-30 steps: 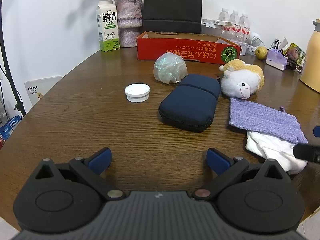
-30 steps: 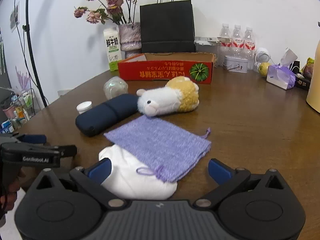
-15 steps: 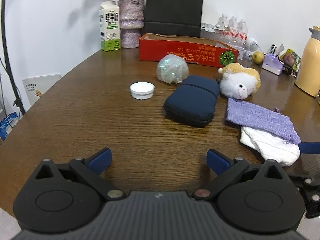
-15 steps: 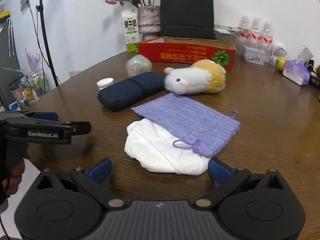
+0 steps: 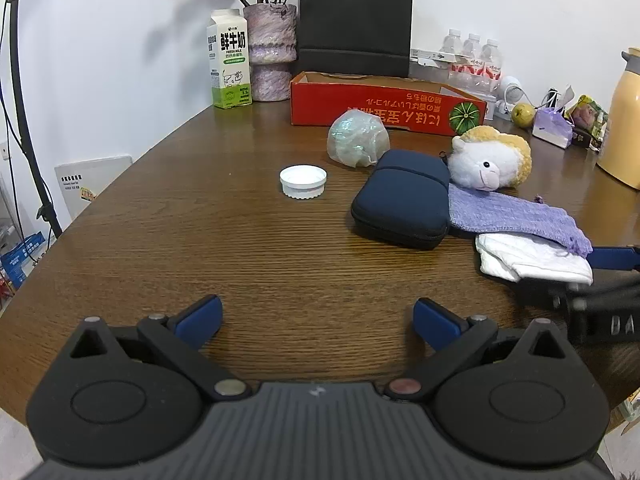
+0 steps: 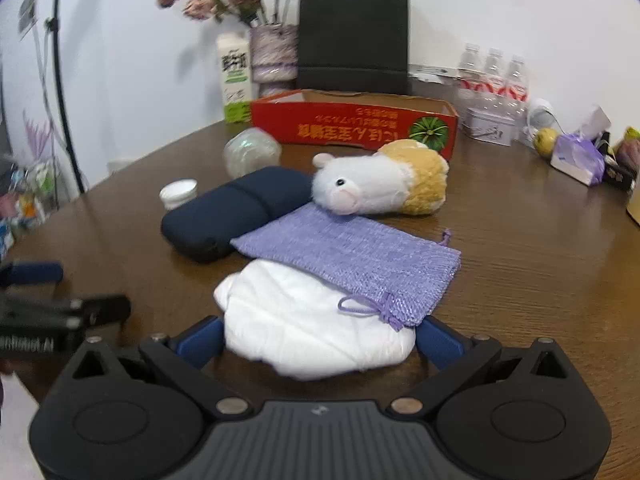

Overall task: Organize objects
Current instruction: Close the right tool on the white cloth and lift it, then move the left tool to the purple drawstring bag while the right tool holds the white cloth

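- The white cloth bundle lies at the near edge of the brown table, its far part under the purple drawstring pouch.
- The right gripper has its jaws spread wide, one blue pad on each side of the bundle, not closed on it.
- Beyond sit the navy zip case, a plush hamster and a white lid.
- The left gripper hangs over bare wood, jaws wide and empty.

dark wood-grain table with a soft sheen; matt navy fabric zip case; coarse-woven lilac cloth pouch; crinkled white cloth bundle; fluffy plush hamster.
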### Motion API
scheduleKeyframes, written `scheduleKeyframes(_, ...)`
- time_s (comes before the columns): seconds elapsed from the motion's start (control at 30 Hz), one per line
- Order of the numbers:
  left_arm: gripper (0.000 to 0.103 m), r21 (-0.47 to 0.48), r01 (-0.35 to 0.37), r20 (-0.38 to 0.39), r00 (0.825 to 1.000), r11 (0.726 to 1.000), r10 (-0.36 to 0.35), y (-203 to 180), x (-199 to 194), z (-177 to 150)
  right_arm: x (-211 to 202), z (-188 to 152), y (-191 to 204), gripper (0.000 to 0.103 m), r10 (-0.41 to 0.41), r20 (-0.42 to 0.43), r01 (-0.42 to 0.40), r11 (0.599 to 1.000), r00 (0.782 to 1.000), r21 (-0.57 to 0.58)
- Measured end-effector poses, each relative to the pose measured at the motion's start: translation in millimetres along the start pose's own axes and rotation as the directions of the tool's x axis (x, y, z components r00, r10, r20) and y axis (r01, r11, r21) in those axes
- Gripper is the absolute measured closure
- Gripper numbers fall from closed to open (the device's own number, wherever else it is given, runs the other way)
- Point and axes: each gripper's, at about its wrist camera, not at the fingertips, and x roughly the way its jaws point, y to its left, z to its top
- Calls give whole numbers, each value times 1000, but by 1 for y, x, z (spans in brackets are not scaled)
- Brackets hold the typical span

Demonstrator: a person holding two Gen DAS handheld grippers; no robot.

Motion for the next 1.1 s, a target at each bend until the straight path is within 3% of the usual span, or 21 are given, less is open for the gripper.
scheduleKeyframes(0.2,0,-2,-3,4,1000,1000,3,1,0,-1,9,6,-5,4,-8,14,7,999,1000,46)
scheduleKeyframes(0.3,0,-4,-5,5,1000,1000,5,0,0,-1,6,2,-1,18,13,22,-13,1000,1000,-5)
scheduleKeyframes(0.4,0,-4,-6,5,1000,1000,6,1,1,0,-1,-3,-1,22,40,33,-38,999,999,-35)
scheduleKeyframes(0.47,0,-5,-6,5,1000,1000,6,1,1,0,-7,-6,-3,39,50,44,-48,998,998,-43)
scheduleKeyframes(0.53,0,-6,-9,3,1000,1000,9,1,1,1,-12,-7,-8,43,75,48,-74,997,996,-27)
scheduleKeyframes(0.8,0,-48,2,-4,1000,999,-2,5,-1,5,-37,-14,-19,44,169,93,-167,986,981,-25)
scheduleKeyframes(1.1,0,-17,35,60,998,999,-34,-16,-15,22,-55,-3,-50,44,132,184,-137,990,974,15)
